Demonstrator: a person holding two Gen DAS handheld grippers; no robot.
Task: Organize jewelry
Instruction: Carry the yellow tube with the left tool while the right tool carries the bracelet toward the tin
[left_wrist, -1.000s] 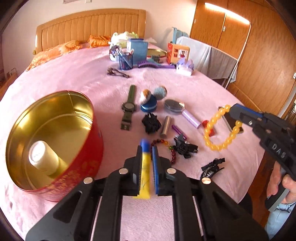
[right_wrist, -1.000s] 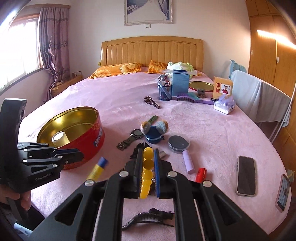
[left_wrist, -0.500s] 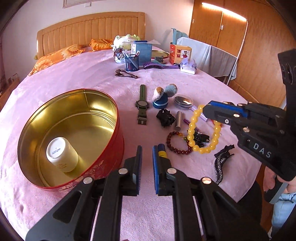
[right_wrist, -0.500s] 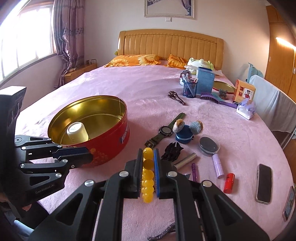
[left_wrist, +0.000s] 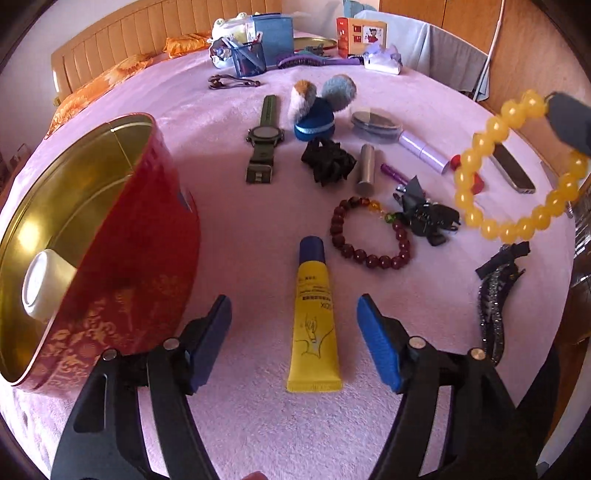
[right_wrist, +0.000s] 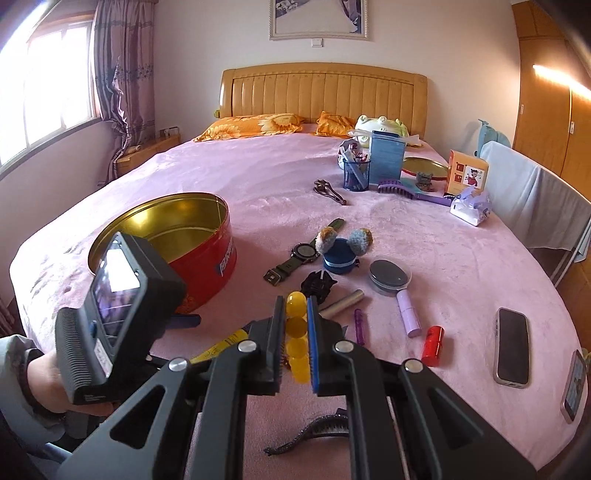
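My left gripper (left_wrist: 293, 332) is open and low over the pink bedspread. A yellow tube with a blue cap (left_wrist: 313, 317) lies between its fingers, untouched. The red round tin (left_wrist: 110, 236) with a gold inside stands just to the left, with a white jar (left_wrist: 46, 284) in it. My right gripper (right_wrist: 296, 336) is shut on a yellow bead bracelet (right_wrist: 297, 343), which hangs in the air at the right in the left wrist view (left_wrist: 513, 177). A dark red bead bracelet (left_wrist: 369, 232) lies on the bed ahead.
On the bed lie a green watch (left_wrist: 264, 140), a black scrunchie (left_wrist: 327, 160), a blue pompom box (left_wrist: 314, 118), a compact mirror (left_wrist: 375, 122), lipsticks, black hair clips (left_wrist: 495, 295) and phones (right_wrist: 511, 347). A pen cup (right_wrist: 356, 173) and boxes stand farther back.
My left gripper has let go of the yellow tube, opened wide and dropped low over it. My right gripper has carried the yellow bracelet up and to the right.
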